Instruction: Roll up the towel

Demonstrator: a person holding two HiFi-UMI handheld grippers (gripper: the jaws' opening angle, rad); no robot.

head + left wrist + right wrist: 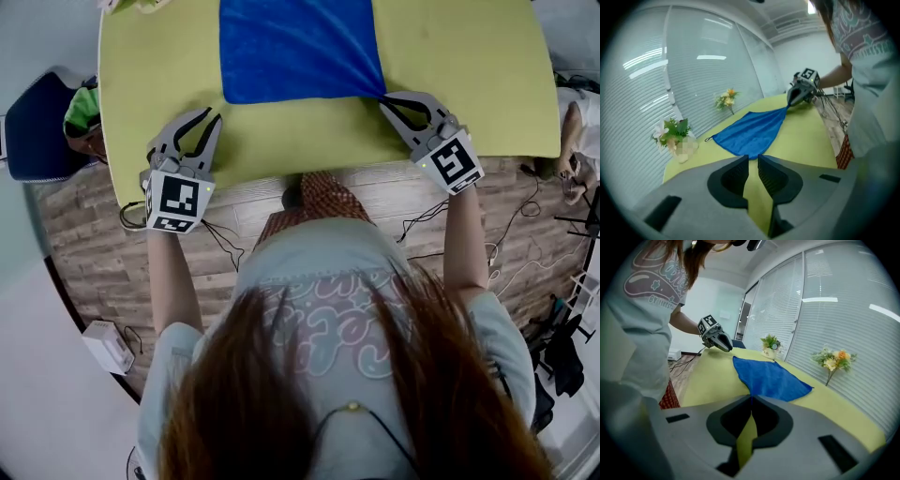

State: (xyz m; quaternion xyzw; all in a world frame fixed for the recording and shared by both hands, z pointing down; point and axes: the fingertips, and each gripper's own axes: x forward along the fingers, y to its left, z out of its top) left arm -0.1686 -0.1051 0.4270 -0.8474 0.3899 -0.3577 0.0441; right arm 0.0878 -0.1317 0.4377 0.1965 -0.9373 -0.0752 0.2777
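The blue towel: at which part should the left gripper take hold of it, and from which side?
Probably its near left corner, approached from the person's edge of the table. The towel lies flat, and the right gripper pinches the near right corner, so this matching corner lets both lift the near edge evenly. The left gripper, shut and empty, must open first.

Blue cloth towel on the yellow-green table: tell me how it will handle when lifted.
The blue cloth towel is probably floppy: its corner stretches to a point at the right tool. Likely light: it lies thin and flat.
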